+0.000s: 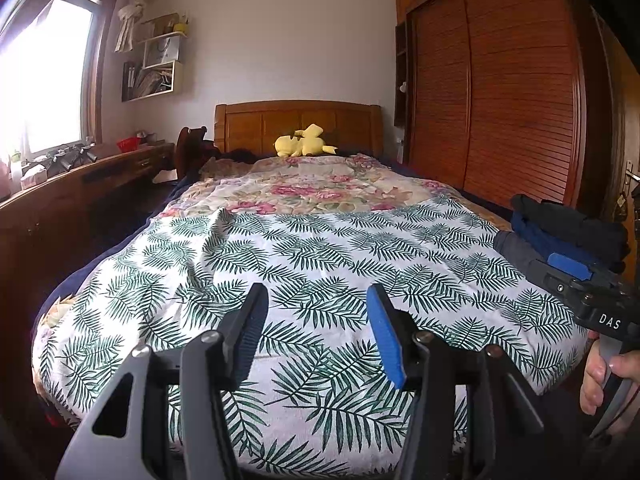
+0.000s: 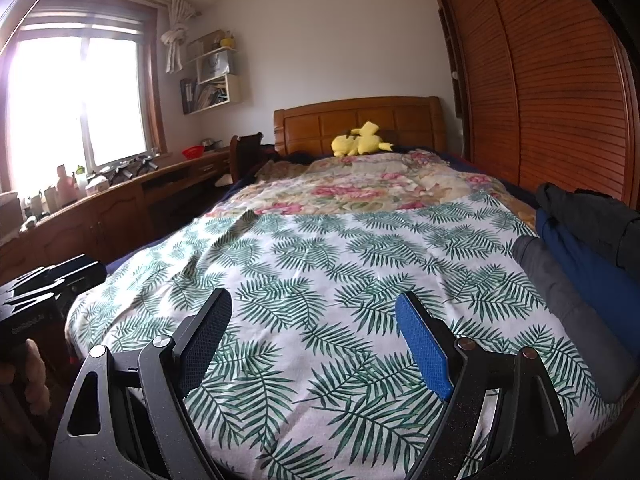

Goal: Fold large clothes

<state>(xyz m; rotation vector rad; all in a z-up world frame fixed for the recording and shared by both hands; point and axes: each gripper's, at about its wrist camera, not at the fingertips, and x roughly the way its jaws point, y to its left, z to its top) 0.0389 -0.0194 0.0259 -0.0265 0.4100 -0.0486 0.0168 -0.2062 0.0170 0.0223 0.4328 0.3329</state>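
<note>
A white cloth printed with green palm leaves (image 1: 320, 248) lies spread over the near half of the bed (image 1: 296, 120), rumpled into a ridge at its far left (a floral cover (image 1: 316, 188) shows beyond it). The left gripper (image 1: 316, 320) hovers above the cloth's near edge, jaws parted with nothing between them. The right gripper (image 2: 316, 332) hovers likewise, spread wider and empty. Dark folded garments (image 2: 580, 248) sit at the cloth's right edge, a yellow plush (image 2: 360, 140) by the headboard
</note>
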